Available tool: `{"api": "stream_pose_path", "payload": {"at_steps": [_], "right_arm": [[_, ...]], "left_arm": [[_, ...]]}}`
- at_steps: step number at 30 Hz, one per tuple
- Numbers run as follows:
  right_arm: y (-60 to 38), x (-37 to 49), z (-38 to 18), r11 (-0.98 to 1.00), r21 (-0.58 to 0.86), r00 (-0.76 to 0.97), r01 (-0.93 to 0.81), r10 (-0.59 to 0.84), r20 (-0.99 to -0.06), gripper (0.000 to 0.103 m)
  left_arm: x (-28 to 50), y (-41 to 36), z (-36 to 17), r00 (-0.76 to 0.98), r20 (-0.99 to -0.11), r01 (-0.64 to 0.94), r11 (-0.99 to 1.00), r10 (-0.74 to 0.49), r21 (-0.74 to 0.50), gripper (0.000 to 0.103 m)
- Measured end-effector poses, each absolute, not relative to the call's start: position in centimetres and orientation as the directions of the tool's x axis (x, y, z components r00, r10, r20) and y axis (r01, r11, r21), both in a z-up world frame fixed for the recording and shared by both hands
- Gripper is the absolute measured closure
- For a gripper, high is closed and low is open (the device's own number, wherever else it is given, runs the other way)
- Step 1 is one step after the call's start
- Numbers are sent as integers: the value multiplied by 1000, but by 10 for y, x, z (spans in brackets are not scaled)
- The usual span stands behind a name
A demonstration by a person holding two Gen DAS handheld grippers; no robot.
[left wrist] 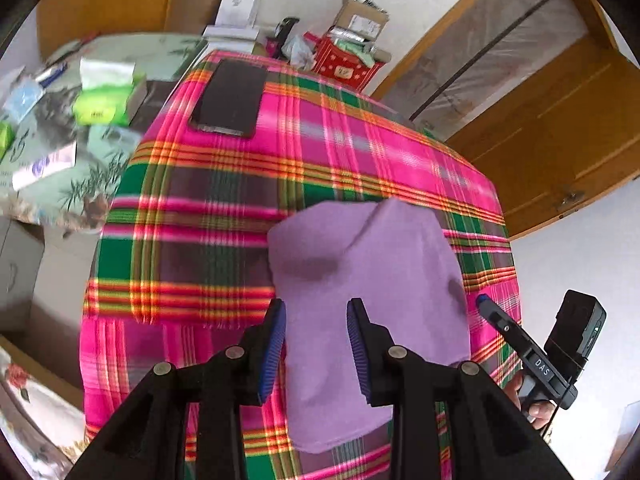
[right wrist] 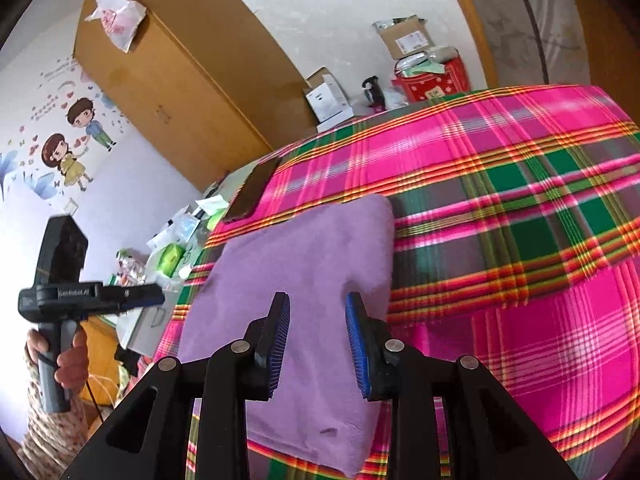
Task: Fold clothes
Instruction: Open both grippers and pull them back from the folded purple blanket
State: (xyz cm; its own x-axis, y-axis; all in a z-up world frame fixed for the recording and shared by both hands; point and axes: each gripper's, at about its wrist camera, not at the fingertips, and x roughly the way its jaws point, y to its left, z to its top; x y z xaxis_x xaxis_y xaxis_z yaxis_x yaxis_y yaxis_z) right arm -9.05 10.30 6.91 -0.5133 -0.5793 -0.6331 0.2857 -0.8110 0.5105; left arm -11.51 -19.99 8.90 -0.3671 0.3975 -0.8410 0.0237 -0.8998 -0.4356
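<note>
Wall cartoon stickers (right wrist: 76, 140) right view only; purple cloth (left wrist: 360, 288) both.

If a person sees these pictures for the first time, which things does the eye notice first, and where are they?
First comes the bright plaid cloth covering the table. On its near part lies a folded purple garment, with both open grippers, left and right, above it. A dark phone lies at the far corner.
</note>
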Motion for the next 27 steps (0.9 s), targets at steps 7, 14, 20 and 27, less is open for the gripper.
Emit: {"api": "stream_pose_path", "payload": {"at_steps": [7,14,20,27], "right_arm": [[101,-94,45,-837,463,-494,292,-546,-677,72],[107,-103,32,-822,490,-480,290,-568,-668,73],[106,-105,22,-822,489,-481,291,-568,-668,73],[110,-103,13,-848,464,-487,256,-528,-696,69]], "left_arm": [[-110,-189,39,-285,-858,37,-890,427,-455,71],[-107,-197,36,-299,-828,45,-860,474,-508,71],[-104,-200,35,-313,-814,46,-848,490,-528,68],[-99,-208,29,-326,-806,71,-837,494,-542,62]]}}
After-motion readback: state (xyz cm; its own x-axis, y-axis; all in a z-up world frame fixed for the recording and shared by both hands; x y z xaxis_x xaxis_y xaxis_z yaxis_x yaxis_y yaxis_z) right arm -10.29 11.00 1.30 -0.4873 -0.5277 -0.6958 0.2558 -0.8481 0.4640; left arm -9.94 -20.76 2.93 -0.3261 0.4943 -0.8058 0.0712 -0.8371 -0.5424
